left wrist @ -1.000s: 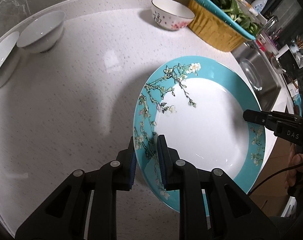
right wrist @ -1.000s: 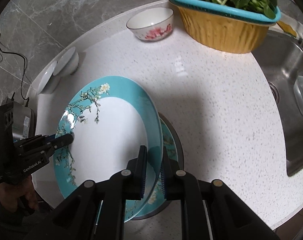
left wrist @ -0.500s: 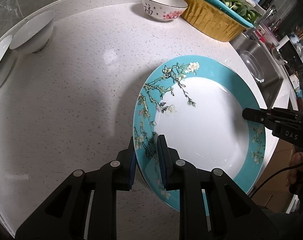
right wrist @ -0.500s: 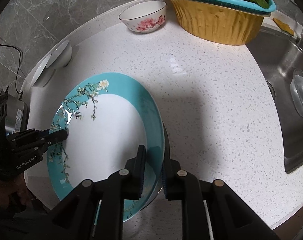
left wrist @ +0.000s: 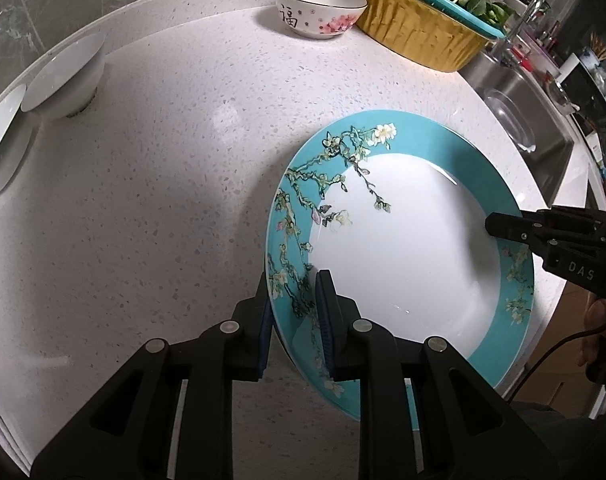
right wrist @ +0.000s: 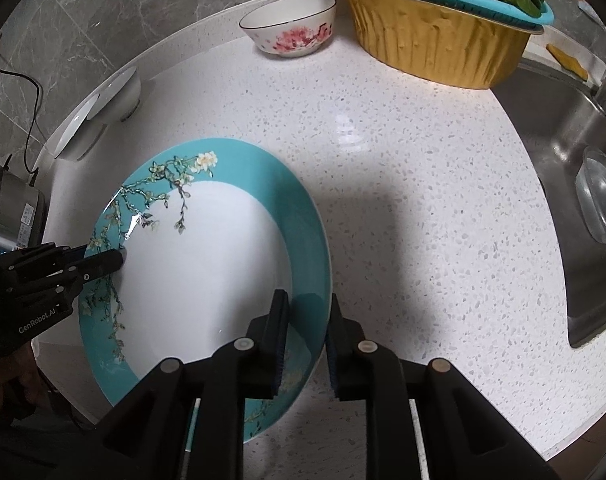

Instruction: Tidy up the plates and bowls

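Note:
A teal-rimmed plate with a white centre and blossom branches lies low over the white speckled counter, near its front edge. My left gripper is shut on the plate's left rim, one pad above and one below. The right gripper straddles the opposite rim of the plate. Its jaws are opening, with the rim still touched by the pads. Each gripper shows in the other's view: the right gripper and the left gripper.
A pink-flowered bowl stands at the back beside a yellow basket holding a teal colander of greens. Two white bowls sit at the back left. The steel sink with a glass bowl lies to the right.
The plate has sunk towards the counter and now covers the second teal plate that showed beneath it. The right gripper's pads have spread slightly.

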`<state>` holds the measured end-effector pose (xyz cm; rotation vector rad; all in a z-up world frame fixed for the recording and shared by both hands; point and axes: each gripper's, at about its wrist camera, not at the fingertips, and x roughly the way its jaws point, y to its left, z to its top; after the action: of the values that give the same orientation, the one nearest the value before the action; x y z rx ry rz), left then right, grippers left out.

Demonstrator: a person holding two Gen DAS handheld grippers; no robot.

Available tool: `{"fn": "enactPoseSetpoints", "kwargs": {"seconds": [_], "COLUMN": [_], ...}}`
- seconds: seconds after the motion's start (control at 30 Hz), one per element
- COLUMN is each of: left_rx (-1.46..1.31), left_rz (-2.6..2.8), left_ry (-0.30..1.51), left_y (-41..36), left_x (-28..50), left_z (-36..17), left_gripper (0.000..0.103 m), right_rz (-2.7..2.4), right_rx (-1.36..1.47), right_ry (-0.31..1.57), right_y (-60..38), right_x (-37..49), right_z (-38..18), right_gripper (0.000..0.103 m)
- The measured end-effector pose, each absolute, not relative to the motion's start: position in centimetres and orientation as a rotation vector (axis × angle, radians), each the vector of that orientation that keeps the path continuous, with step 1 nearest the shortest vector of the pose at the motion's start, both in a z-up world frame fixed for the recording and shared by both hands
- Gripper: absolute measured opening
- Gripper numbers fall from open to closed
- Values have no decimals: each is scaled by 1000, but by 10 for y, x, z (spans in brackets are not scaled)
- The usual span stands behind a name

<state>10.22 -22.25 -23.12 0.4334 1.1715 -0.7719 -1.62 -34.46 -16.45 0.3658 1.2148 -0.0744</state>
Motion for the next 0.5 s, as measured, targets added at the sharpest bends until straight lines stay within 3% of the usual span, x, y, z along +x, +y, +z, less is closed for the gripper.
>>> {"fn": "enactPoseSetpoints", "kwargs": {"seconds": [0.37,0.5], "left_rx": [474,438], "left_rz": [-775,-783], "left_ry": [1147,1103], "left_y": [-225,-220], "left_x": [101,104], "left_z": [-237,-224], "left_gripper": [22,22], "right_rz": [-97,-115], "right_rx": [270,245], "right_ry": [1206,1189], "right_y": [-336,-333], "right_x": [-15,-16], "right_z": [-164,-162], "right_gripper": [24,48]}}
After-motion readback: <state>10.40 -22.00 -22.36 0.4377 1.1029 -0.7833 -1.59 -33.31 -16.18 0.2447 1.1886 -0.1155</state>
